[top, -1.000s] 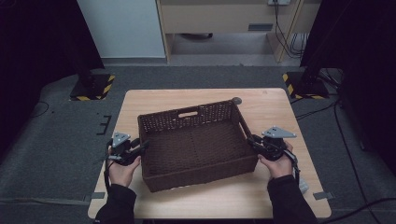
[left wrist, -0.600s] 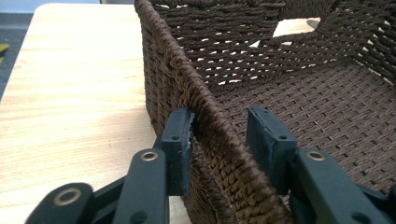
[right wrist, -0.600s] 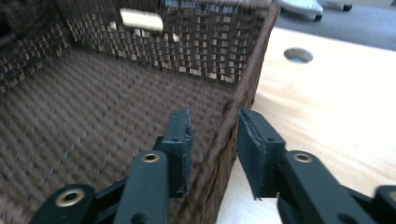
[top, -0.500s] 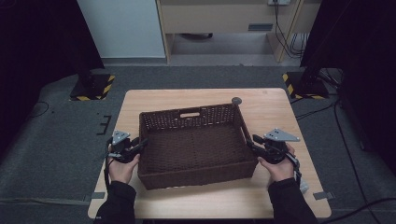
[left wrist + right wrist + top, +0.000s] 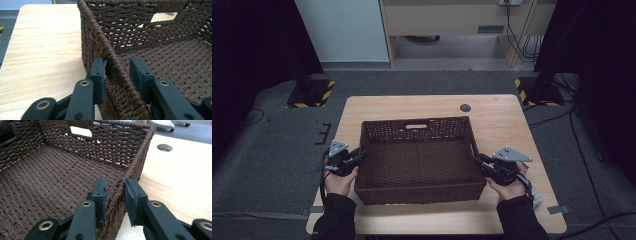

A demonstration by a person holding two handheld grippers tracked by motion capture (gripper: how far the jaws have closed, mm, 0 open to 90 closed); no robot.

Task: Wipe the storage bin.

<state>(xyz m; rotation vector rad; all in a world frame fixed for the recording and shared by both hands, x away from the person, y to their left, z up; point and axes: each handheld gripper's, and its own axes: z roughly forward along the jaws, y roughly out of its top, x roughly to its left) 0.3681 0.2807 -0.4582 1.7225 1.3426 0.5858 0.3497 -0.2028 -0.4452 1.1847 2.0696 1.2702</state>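
Basket: a dark brown woven basket (image 5: 419,157) sat at the centre of the wooden table (image 5: 502,112).
Left gripper: the left gripper (image 5: 117,75) straddled the basket's left wall; its jaws had just been closing, the outer pad touching, the inner one slightly off.
Right gripper: the right gripper (image 5: 115,197) clamped the right wall at lower right, its jaws having just closed further.

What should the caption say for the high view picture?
Two grippers straddle opposite side walls of a brown basket.
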